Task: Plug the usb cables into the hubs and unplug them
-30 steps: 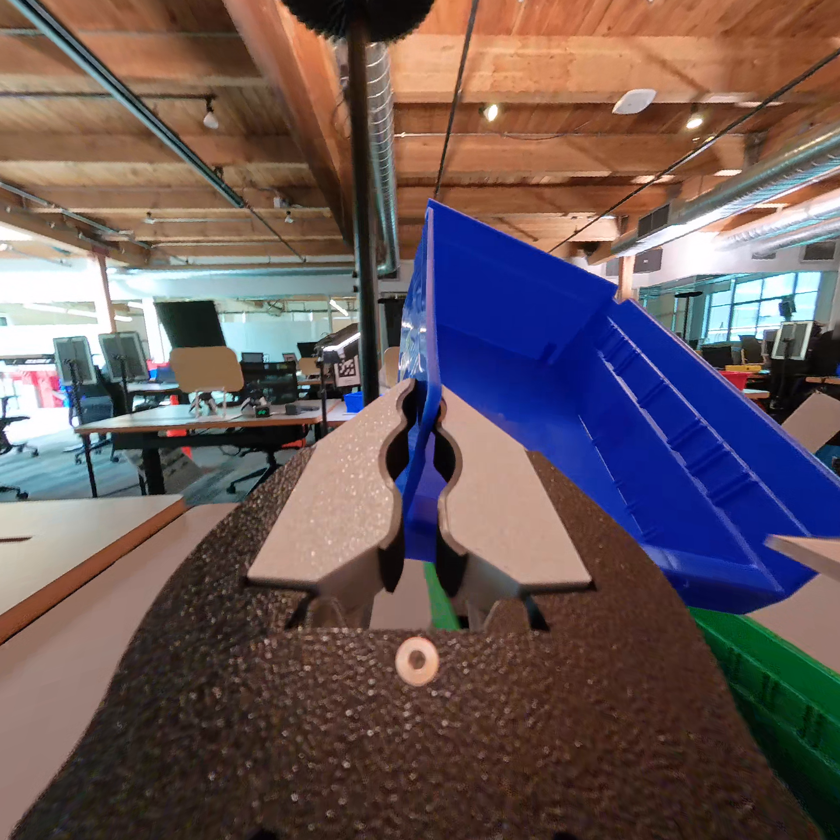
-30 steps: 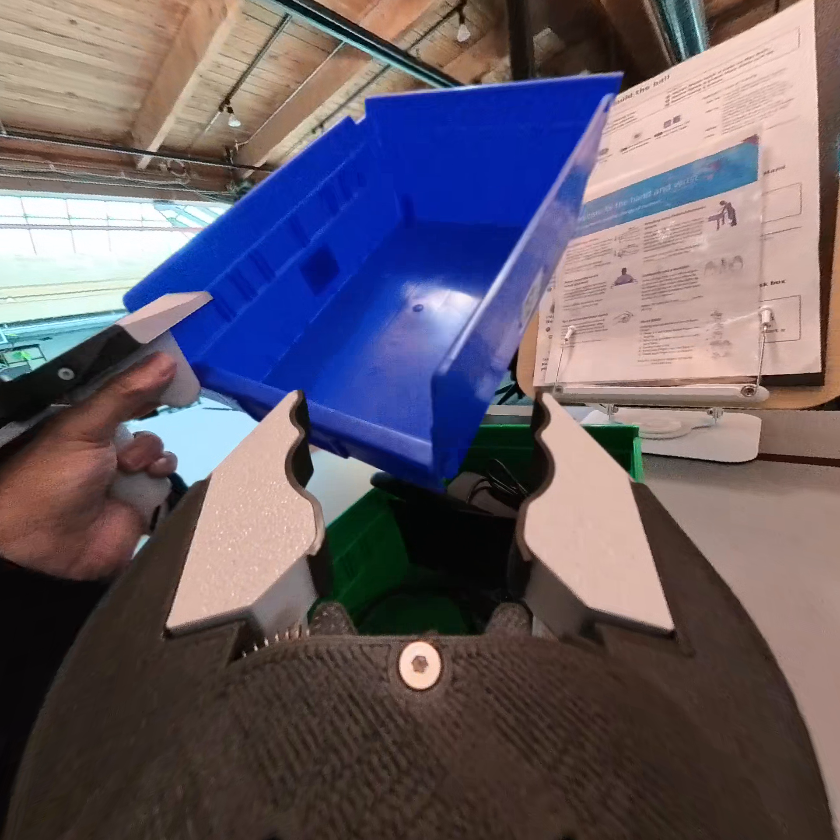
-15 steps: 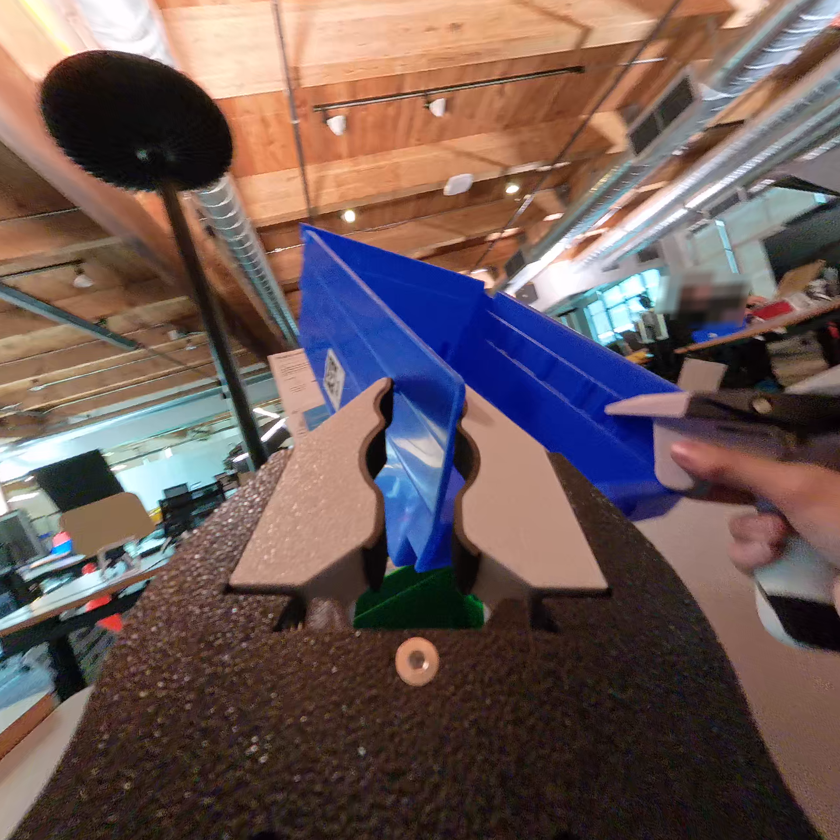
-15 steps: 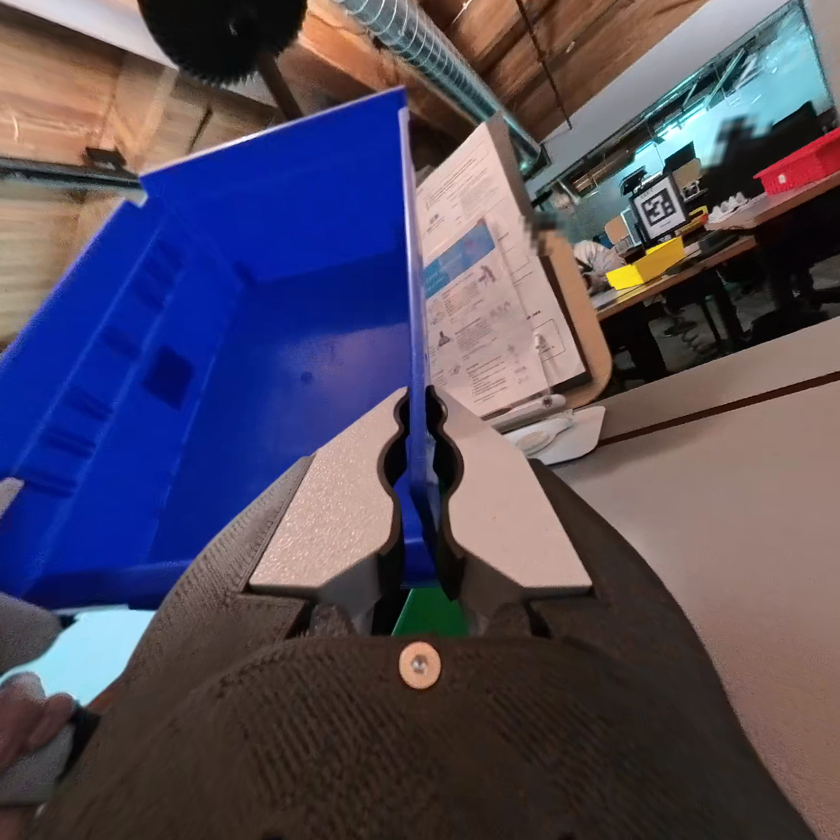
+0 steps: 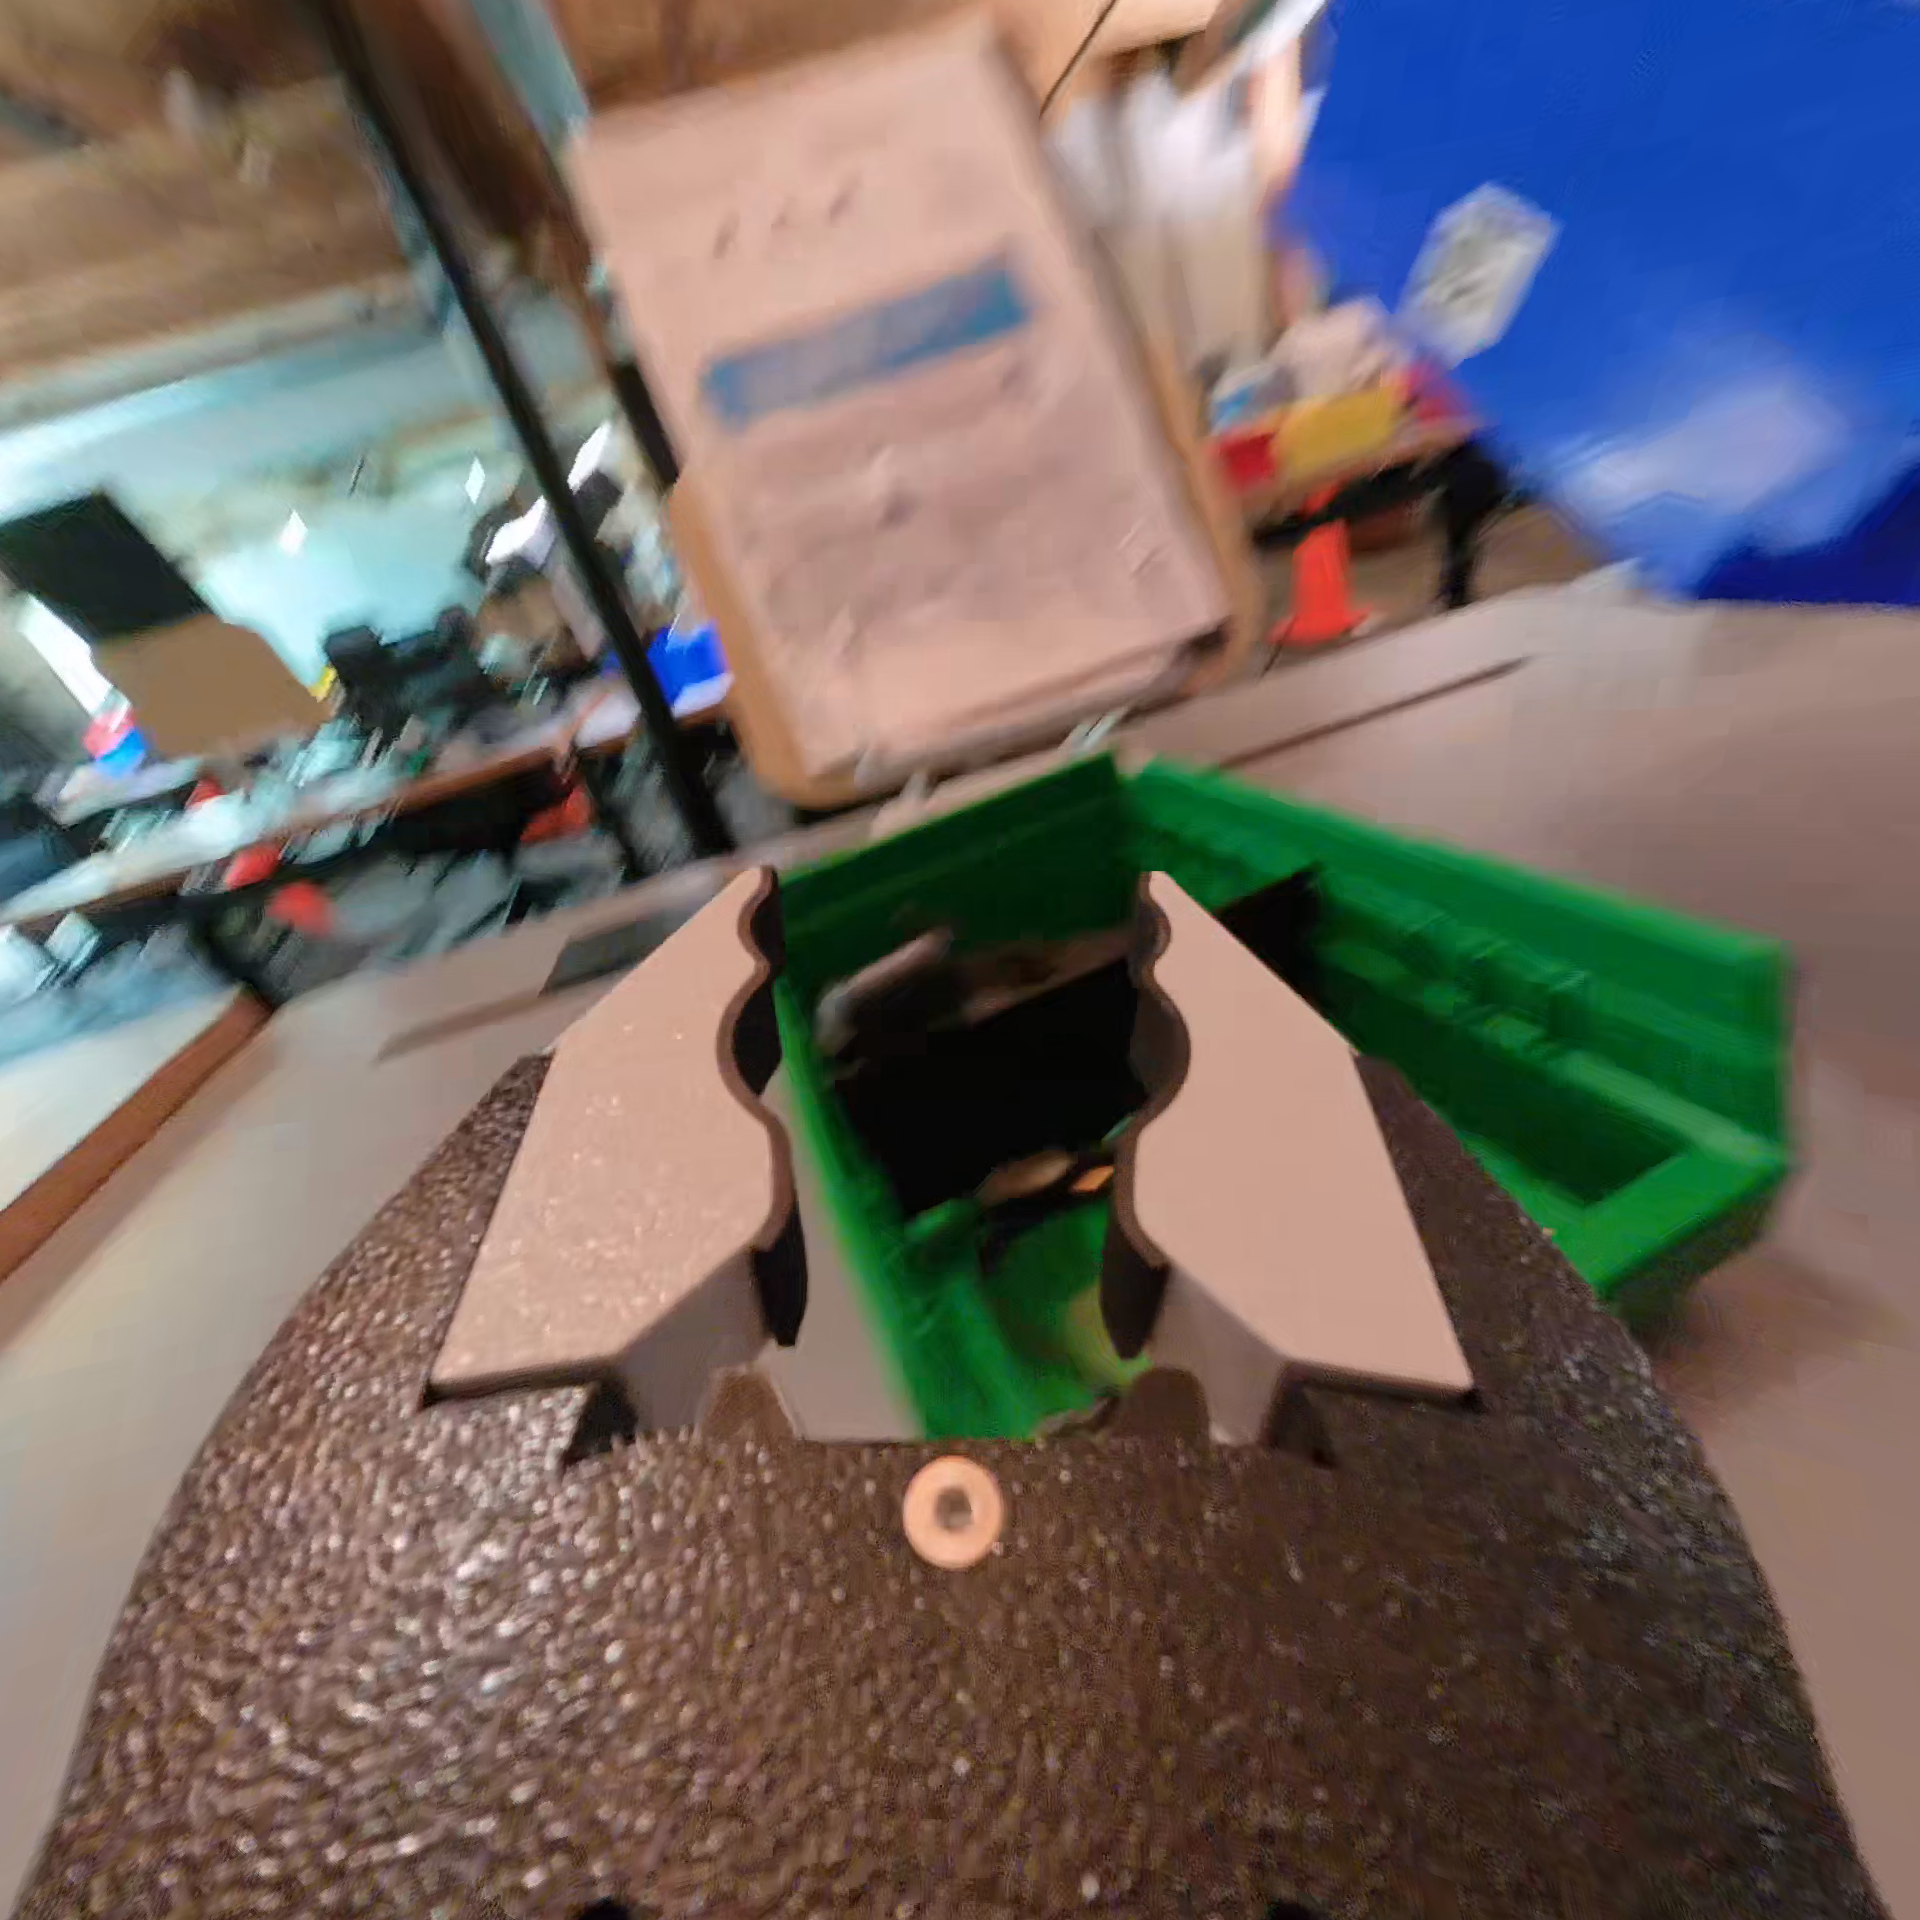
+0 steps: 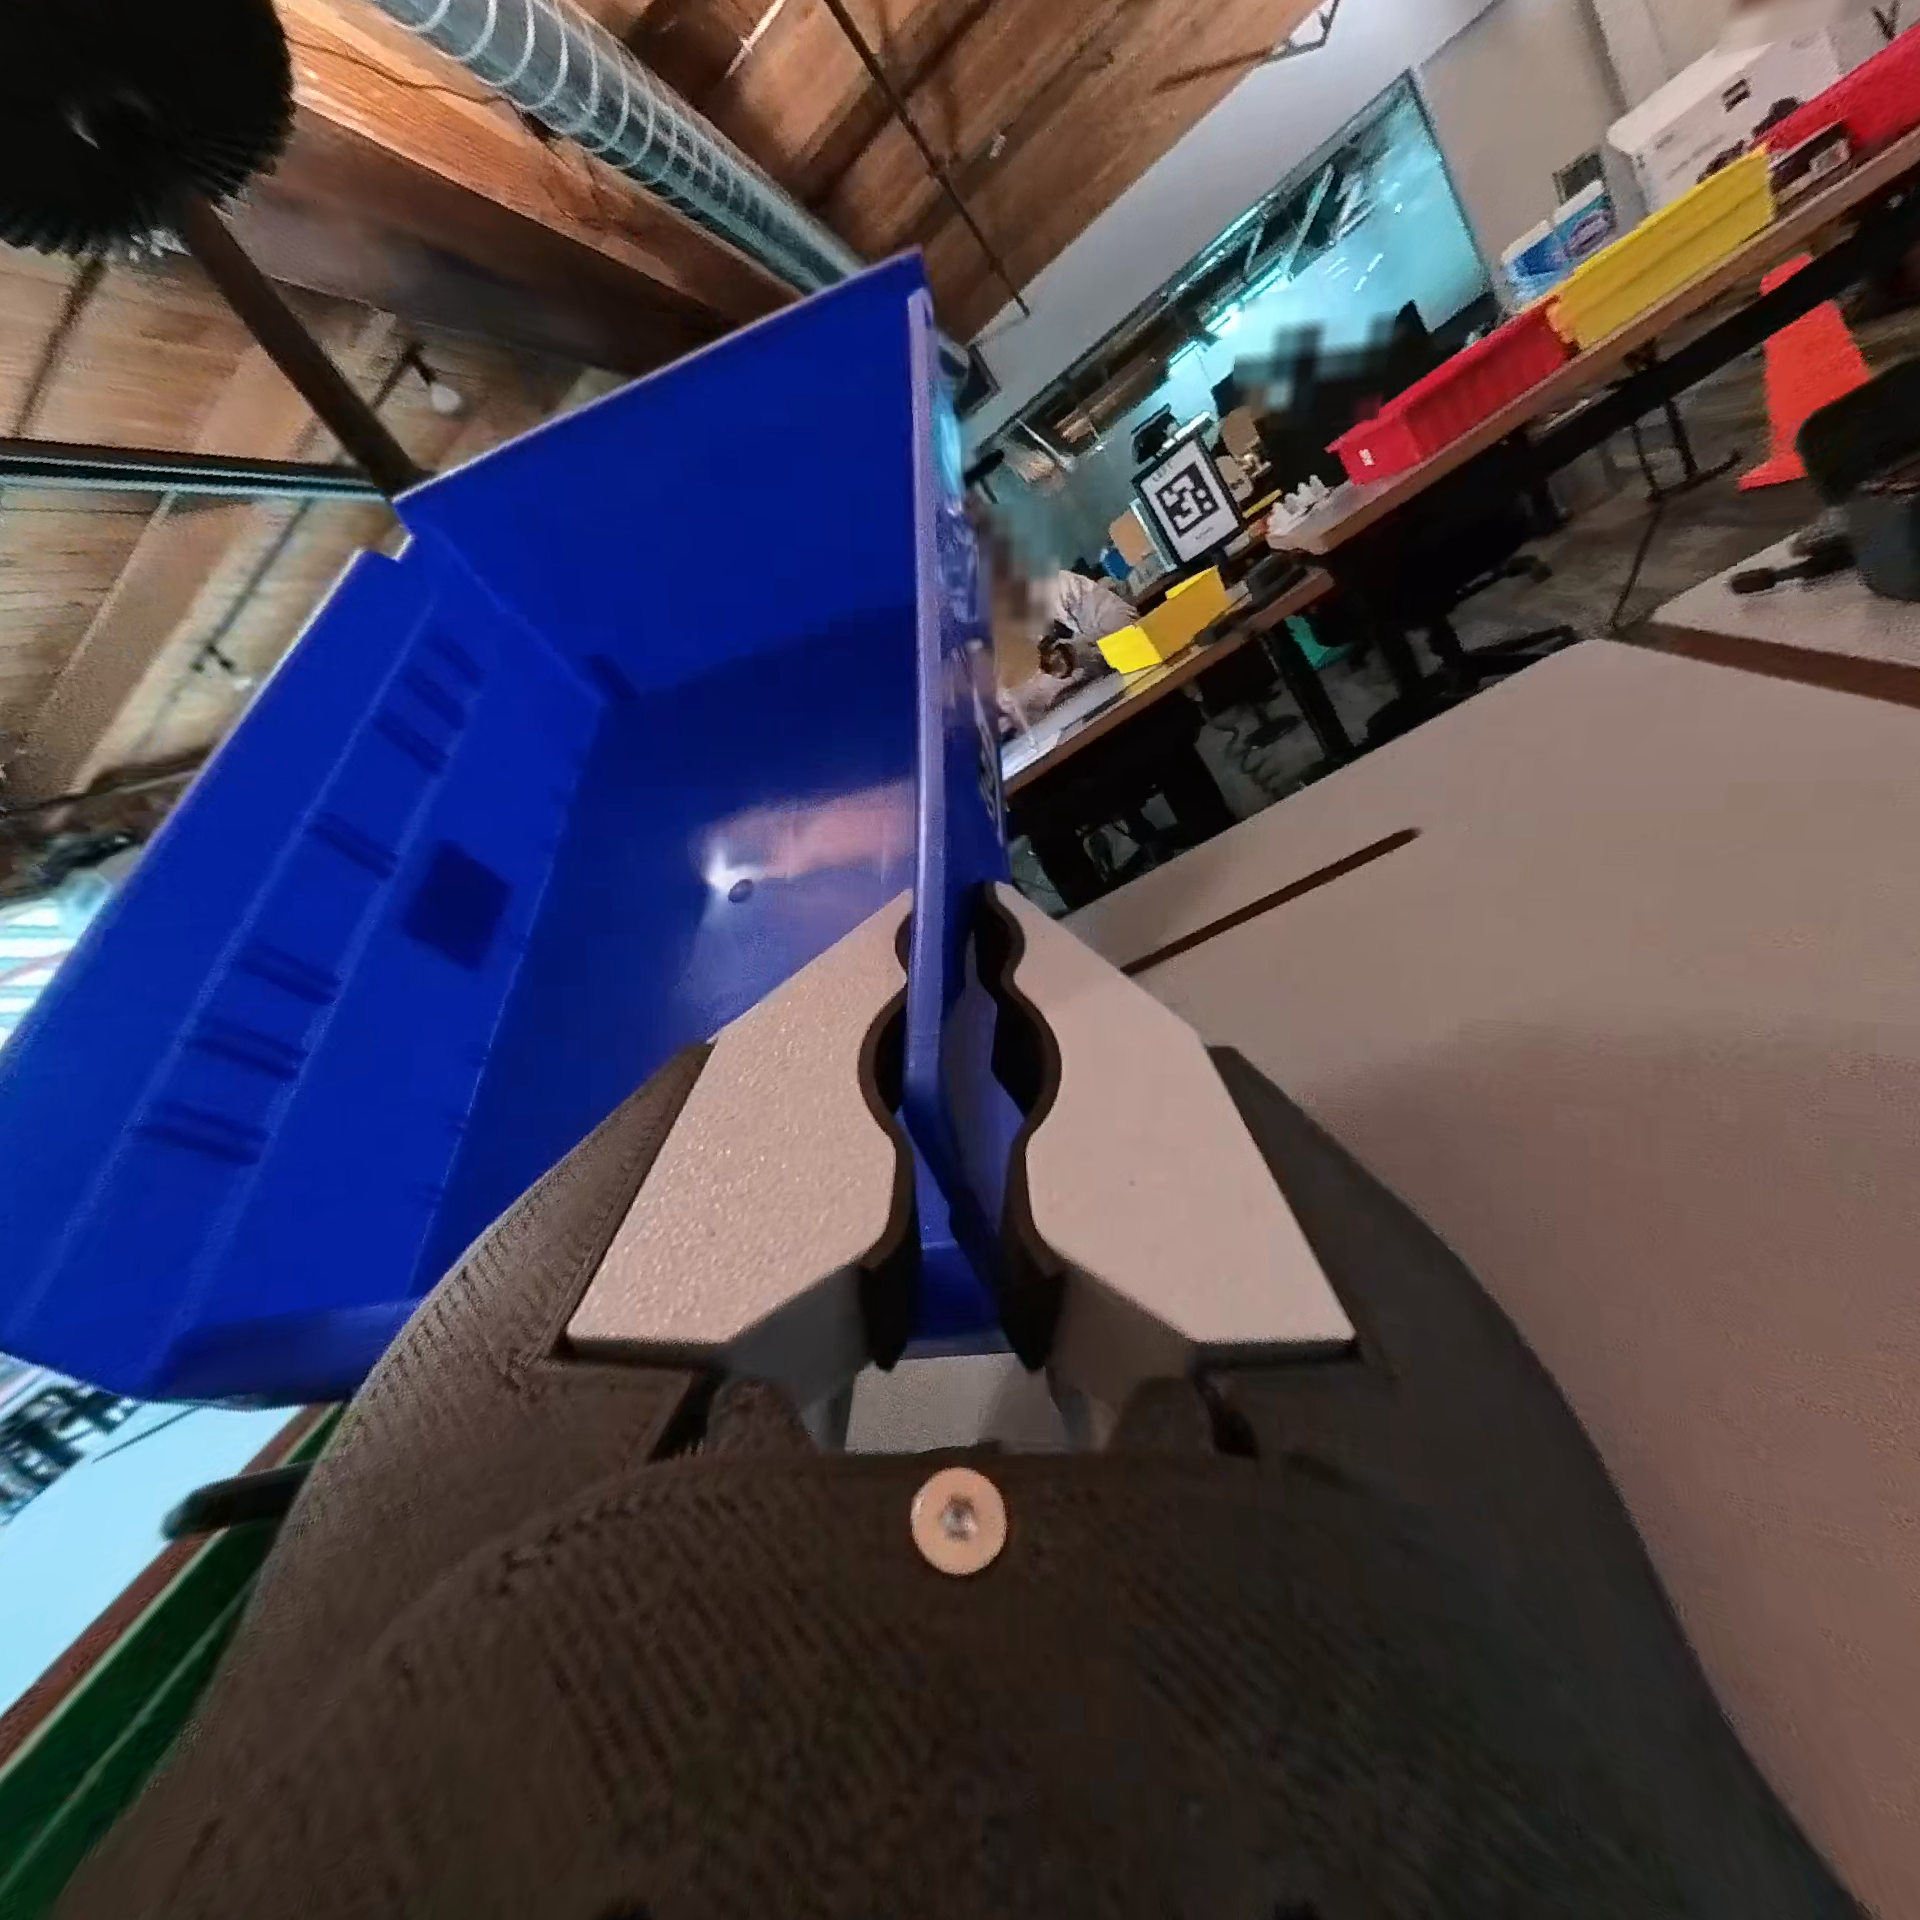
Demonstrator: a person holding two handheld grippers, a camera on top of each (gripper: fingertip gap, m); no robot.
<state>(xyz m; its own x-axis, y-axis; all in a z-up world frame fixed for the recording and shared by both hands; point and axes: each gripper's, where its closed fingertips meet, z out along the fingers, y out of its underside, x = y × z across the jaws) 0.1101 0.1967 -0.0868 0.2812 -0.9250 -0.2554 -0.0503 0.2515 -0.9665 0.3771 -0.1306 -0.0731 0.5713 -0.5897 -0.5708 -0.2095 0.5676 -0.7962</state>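
My right gripper (image 6: 951,925) is shut on the end wall of an empty blue bin (image 6: 447,894) and holds it tilted in the air. The same blue bin (image 5: 1662,270) shows at the upper right of the left wrist view. My left gripper (image 5: 956,914) is open and empty, just above the near end of a green bin (image 5: 1538,1029) on the table. Dark cables and hubs (image 5: 987,1070) lie inside the green bin, blurred by motion.
A paper sheet on a board stand (image 5: 914,416) stands behind the green bin. A black pole (image 5: 540,447) rises at the back left. The grey table (image 6: 1558,987) stretches to the right. Other desks hold yellow and red bins (image 6: 1558,312).
My left gripper has let go of the blue bin, opened and dropped toward the green bin. My right gripper, open a second ago, has shut on the blue bin's wall and swung it right.
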